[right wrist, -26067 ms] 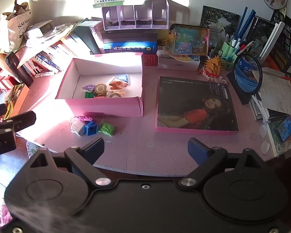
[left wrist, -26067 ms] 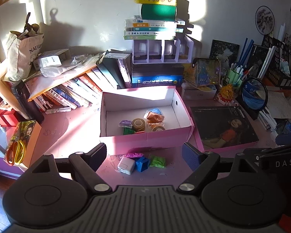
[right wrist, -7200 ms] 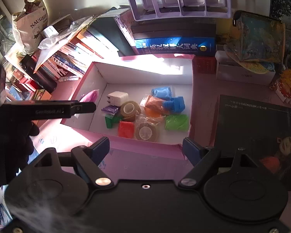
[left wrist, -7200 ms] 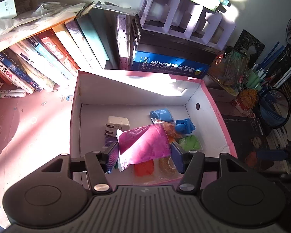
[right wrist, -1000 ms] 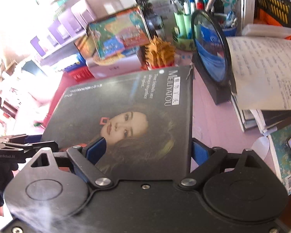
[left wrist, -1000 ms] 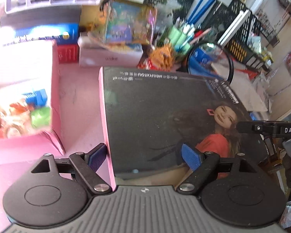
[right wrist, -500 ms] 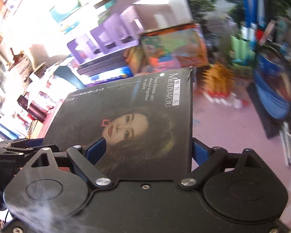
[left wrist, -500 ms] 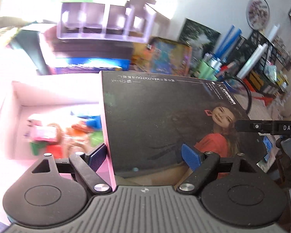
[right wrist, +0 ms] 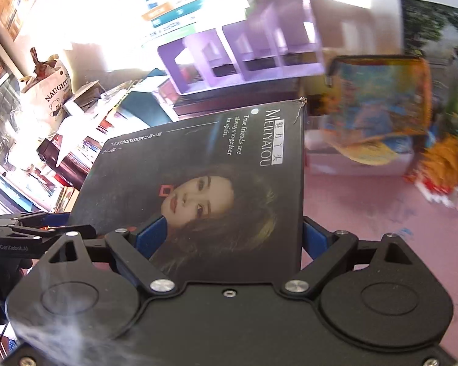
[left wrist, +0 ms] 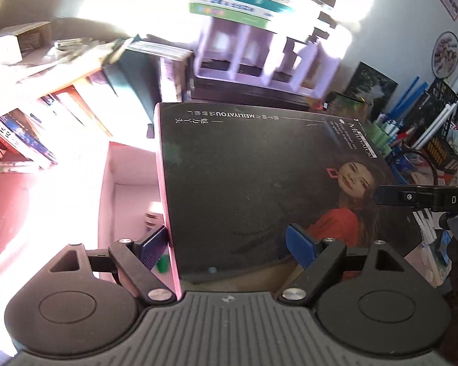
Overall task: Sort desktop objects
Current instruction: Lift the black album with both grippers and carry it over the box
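From the left wrist, the left gripper (left wrist: 229, 244) clamped the dark lid (left wrist: 259, 189) over the pink box (left wrist: 107, 189); keeping it level seemed wise. From the right wrist, the right gripper (right wrist: 232, 238) gripped its opposite edge, box apparently hidden.

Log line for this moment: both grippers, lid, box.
left gripper: shut on lid | right gripper: shut on lid | lid: lifted, partly over pink box | box: open, items inside

Lid (left wrist: 259, 183) spans between left tongs (left wrist: 229, 244) and right tongs (right wrist: 229, 238), over the box (left wrist: 107, 189); organiser (left wrist: 259, 61) behind.
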`<move>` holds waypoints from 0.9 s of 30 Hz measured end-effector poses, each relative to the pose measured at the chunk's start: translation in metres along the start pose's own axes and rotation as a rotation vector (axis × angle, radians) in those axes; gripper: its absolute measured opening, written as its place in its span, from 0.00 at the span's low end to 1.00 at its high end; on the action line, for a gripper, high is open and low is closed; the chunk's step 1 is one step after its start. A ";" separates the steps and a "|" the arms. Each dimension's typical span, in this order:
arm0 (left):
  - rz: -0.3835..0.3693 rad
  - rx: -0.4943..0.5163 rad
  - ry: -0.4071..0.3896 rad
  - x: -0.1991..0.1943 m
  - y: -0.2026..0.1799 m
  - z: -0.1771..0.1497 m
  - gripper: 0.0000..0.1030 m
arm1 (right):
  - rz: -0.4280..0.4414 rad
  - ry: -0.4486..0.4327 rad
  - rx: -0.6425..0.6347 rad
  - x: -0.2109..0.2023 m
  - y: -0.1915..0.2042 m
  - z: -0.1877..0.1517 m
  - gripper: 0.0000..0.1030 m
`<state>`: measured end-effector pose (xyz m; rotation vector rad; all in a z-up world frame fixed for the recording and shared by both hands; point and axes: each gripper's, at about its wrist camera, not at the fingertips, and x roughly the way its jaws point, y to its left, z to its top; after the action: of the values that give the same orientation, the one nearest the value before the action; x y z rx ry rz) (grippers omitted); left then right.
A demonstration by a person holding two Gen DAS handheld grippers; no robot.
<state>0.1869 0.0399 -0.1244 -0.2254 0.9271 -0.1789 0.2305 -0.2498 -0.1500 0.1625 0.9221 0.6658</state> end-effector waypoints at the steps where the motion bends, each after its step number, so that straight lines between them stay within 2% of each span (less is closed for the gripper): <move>1: 0.001 -0.002 0.001 0.000 0.009 0.002 0.82 | 0.002 0.000 0.000 0.007 0.007 0.003 0.90; 11: 0.006 -0.019 0.011 0.004 0.094 0.020 0.82 | -0.011 0.028 -0.017 0.056 0.050 0.021 0.90; 19: -0.015 -0.027 0.057 0.021 0.117 0.022 0.82 | -0.034 0.073 0.002 0.078 0.059 0.021 0.90; 27: -0.043 -0.043 0.086 0.030 0.126 0.023 0.82 | -0.048 0.098 0.036 0.081 0.058 0.018 0.90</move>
<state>0.2304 0.1564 -0.1676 -0.2793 1.0124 -0.2102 0.2518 -0.1535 -0.1714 0.1406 1.0291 0.6174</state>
